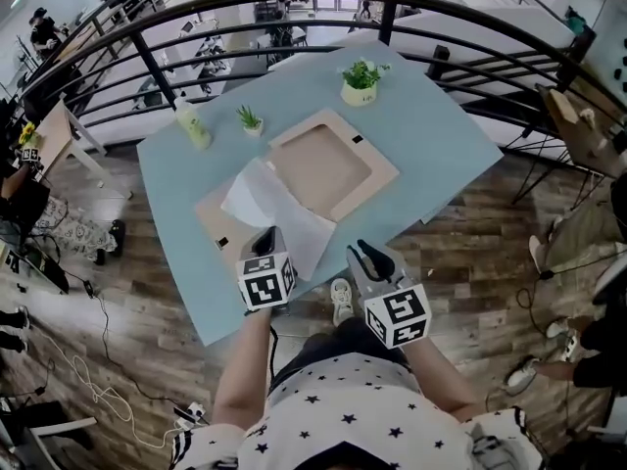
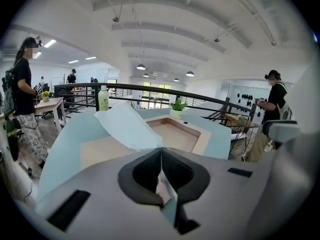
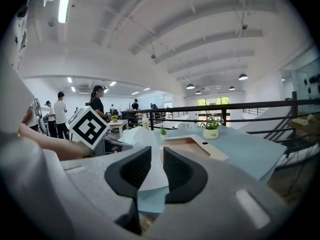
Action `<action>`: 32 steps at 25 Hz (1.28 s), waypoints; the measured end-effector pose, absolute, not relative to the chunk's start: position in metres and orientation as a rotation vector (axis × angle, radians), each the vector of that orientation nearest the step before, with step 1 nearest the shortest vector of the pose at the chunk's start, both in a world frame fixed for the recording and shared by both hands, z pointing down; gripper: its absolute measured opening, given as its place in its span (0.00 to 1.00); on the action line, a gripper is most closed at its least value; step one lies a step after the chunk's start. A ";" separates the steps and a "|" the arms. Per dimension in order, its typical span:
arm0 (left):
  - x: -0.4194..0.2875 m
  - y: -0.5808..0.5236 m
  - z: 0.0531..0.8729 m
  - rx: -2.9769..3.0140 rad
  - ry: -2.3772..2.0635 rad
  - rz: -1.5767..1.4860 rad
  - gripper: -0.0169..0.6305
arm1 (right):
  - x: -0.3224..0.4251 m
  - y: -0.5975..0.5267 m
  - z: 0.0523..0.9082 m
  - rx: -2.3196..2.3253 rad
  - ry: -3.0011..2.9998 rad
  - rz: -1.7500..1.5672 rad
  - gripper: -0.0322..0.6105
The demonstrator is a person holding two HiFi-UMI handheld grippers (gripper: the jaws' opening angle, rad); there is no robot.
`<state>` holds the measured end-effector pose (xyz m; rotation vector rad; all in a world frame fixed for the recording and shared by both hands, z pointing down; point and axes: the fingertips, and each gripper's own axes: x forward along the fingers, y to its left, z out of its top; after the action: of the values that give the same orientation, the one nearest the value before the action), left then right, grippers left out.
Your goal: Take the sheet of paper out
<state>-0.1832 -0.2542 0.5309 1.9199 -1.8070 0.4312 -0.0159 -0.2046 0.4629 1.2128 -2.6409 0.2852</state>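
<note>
A white short-sleeved shirt (image 1: 343, 404) scattered with small black stars is worn, with dark legwear (image 1: 315, 346) beyond its hem and a pale shoe (image 1: 341, 300) farther out. The left gripper (image 1: 265, 235) and the right gripper (image 1: 363, 252) are each built as a smooth grey moulded shell. Each is topped by a white marker cube, left (image 1: 266, 284) and right (image 1: 398, 315), printed with black square patterns. In the gripper views, both jaws are seen to be lined with curved black pads (image 2: 142, 176), and fine ribbing can be made out on those of the right gripper (image 3: 131, 174). Dark rectangular slots (image 2: 70, 210) are recessed into the left shell, and a paler one (image 3: 248, 202) into the right.
</note>
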 end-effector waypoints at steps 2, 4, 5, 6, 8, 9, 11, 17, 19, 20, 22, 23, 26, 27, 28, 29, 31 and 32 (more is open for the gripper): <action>-0.182 -0.239 0.524 1.937 -1.802 0.417 0.03 | -0.014 -0.193 0.459 1.226 -2.639 0.274 0.15; -0.178 -0.223 0.518 1.957 -1.795 0.403 0.03 | -0.011 -0.180 0.457 1.234 -2.636 0.263 0.11; -0.176 -0.214 0.514 1.968 -1.791 0.395 0.03 | -0.010 -0.174 0.456 1.236 -2.636 0.258 0.09; -0.174 -0.205 0.511 1.978 -1.788 0.387 0.03 | -0.010 -0.167 0.454 1.237 -2.637 0.252 0.08; -0.171 -0.189 0.503 1.996 -1.781 0.371 0.03 | -0.010 -0.155 0.450 1.237 -2.642 0.243 0.06; -0.169 -0.181 0.500 2.005 -1.777 0.363 0.03 | -0.010 -0.148 0.448 1.236 -2.645 0.240 0.06; -0.164 -0.166 0.493 2.021 -1.768 0.351 0.03 | -0.009 -0.137 0.444 1.231 -2.652 0.234 0.06; -0.150 -0.129 0.476 2.063 -1.751 0.310 0.03 | -0.006 -0.107 0.435 1.223 -2.666 0.208 0.06; -0.149 -0.118 0.471 2.072 -1.747 0.299 0.03 | -0.007 -0.099 0.432 1.223 -2.669 0.201 0.06; -0.148 -0.113 0.468 2.077 -1.748 0.291 0.03 | -0.007 -0.096 0.430 1.224 -2.672 0.195 0.06; -0.147 -0.104 0.462 2.087 -1.748 0.270 0.03 | -0.006 -0.090 0.425 1.228 -2.678 0.183 0.06; -0.145 -0.100 0.459 2.092 -1.747 0.259 0.03 | -0.005 -0.088 0.423 1.232 -2.681 0.178 0.06; -0.141 -0.089 0.452 2.111 -1.742 0.236 0.03 | -0.001 -0.080 0.419 1.243 -2.688 0.172 0.06; -0.140 -0.087 0.450 2.117 -1.740 0.231 0.03 | 0.000 -0.077 0.419 1.246 -2.689 0.171 0.06; -0.138 -0.085 0.449 2.121 -1.739 0.226 0.03 | 0.001 -0.076 0.418 1.248 -2.690 0.169 0.06; -0.138 -0.083 0.448 2.123 -1.739 0.222 0.03 | 0.001 -0.075 0.418 1.248 -2.692 0.169 0.06; -0.137 -0.082 0.447 2.125 -1.741 0.219 0.03 | 0.001 -0.073 0.419 1.246 -2.696 0.170 0.06; -0.137 -0.081 0.447 2.126 -1.742 0.219 0.03 | 0.001 -0.073 0.419 1.244 -2.697 0.168 0.06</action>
<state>-0.1365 -0.0813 0.4474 2.1258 -1.7416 0.2186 0.0007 -0.0731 0.4191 1.2444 -2.6972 0.1685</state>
